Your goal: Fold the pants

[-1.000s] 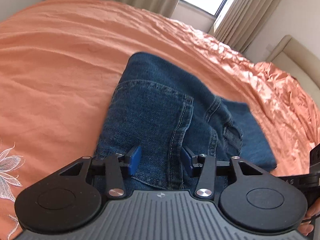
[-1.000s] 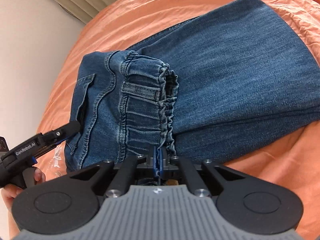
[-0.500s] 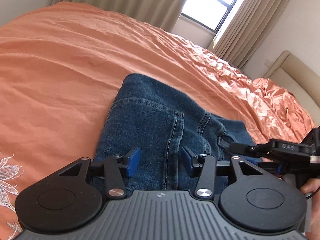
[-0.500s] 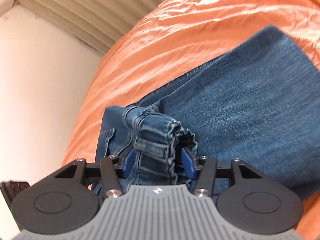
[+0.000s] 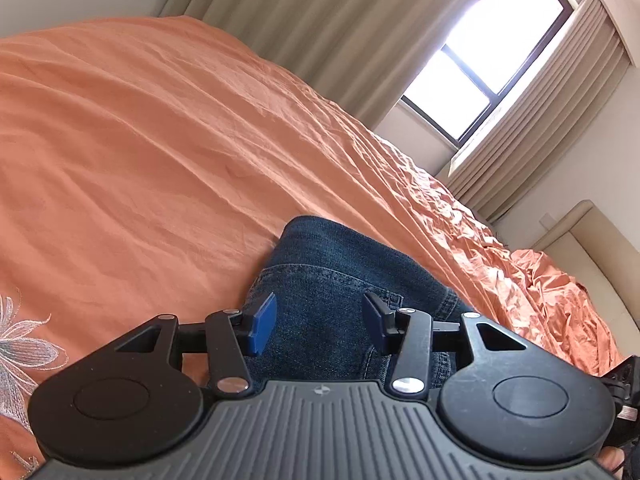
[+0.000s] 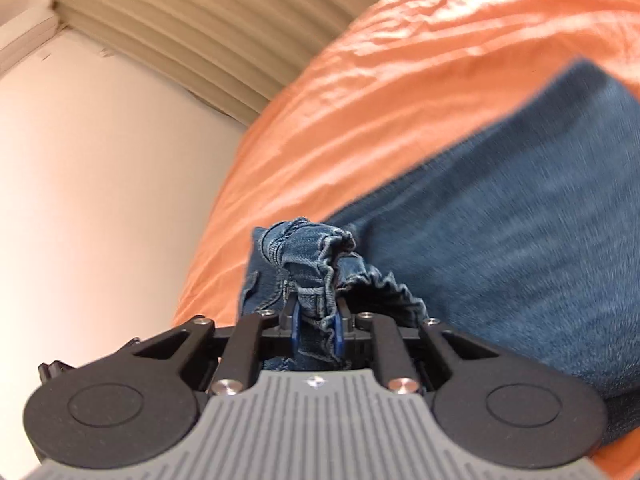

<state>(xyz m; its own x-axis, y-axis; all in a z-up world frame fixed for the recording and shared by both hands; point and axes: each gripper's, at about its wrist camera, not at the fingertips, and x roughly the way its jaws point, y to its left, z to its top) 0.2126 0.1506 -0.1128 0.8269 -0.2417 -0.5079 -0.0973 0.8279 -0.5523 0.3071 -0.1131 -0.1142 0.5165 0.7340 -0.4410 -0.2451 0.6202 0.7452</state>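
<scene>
Dark blue jeans (image 5: pixel 340 264) lie folded on an orange bedsheet (image 5: pixel 160 140). My left gripper (image 5: pixel 318 312) hovers over their near end with its blue pads wide apart and nothing pinched; denim shows below the gap. In the right wrist view the elastic waistband (image 6: pixel 316 248) is bunched up and raised off the rest of the jeans (image 6: pixel 500 260). My right gripper (image 6: pixel 318 316) has that bunch between its pads; its jaws are closing and press on the fabric from both sides.
Beige curtains (image 5: pixel 320 28) and a bright window (image 5: pixel 480 64) stand beyond the bed. A padded headboard (image 5: pixel 592 240) is at the right and a plain wall (image 6: pixel 100 200) on the other side. Embroidered flowers (image 5: pixel 20 352) mark the sheet at the left.
The right gripper opened around the bunched waistband, then closed on it and rose with it. The left gripper tilted up and rolled, so less of the jeans shows.
</scene>
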